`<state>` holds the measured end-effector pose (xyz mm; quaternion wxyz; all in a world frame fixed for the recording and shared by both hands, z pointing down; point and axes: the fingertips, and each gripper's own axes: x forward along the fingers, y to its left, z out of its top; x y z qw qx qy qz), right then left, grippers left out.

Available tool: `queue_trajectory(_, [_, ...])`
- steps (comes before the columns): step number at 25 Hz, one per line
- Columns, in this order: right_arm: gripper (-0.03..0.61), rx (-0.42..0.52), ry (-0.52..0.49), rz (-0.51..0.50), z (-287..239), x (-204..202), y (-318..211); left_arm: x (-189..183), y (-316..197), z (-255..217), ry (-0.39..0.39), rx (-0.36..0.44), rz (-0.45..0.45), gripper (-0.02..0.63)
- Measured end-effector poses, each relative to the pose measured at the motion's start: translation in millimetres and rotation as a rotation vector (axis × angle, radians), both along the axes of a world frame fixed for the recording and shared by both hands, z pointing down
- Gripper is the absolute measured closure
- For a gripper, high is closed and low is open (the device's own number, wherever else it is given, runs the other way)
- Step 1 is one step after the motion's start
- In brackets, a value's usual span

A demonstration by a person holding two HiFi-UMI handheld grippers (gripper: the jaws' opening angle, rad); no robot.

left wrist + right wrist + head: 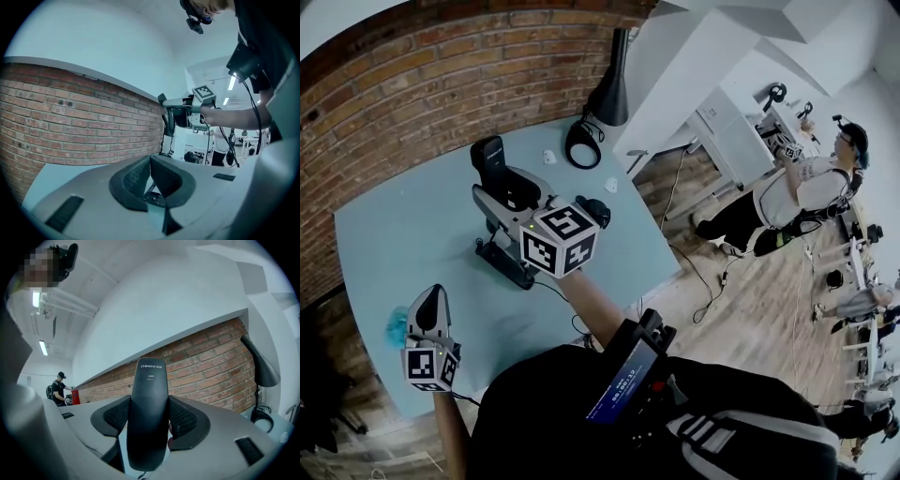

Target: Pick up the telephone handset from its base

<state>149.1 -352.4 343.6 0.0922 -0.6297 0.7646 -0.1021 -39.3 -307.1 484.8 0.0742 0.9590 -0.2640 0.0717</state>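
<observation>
The black telephone handset (495,161) is held up off the blue-grey table (403,234), tilted, with my right gripper (508,195) shut on its lower part. In the right gripper view the handset (149,404) stands upright between the two black pads (185,420), filling the gap. The dark phone base (504,261) lies on the table just below and in front of that gripper. My left gripper (431,298) hovers at the near left of the table, shut with nothing in it. In the left gripper view the left gripper's (151,177) pads meet, and the lifted handset (169,119) shows far ahead with its cord hanging down.
A black desk lamp (613,84) and a black looped cable (584,145) sit at the table's far corner by the brick wall (412,84). Two small white objects (549,157) lie nearby. Something light blue (397,324) is beside my left gripper. A person (797,197) stands far off at the right.
</observation>
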Motion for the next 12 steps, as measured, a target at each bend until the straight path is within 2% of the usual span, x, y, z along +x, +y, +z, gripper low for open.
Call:
queue_trajectory(6, [0.331, 0.091, -0.007, -0.032, -36.6, 1.7, 11.6, 12.2, -2.3, -13.6, 0.012, 0.032, 0.0, 0.597])
queue_trajectory(9, [0.331, 0.114, -0.018, -0.037, -47.6, 13.5, 26.2, 29.6, 5.9, -17.0, 0.01, 0.034, 0.018, 0.597])
queue_trajectory(12, [0.331, 0.13, -0.014, -0.058, -57.4, 15.1, 29.2, 32.2, 7.6, -26.2, -0.013, 0.06, -0.011, 0.597])
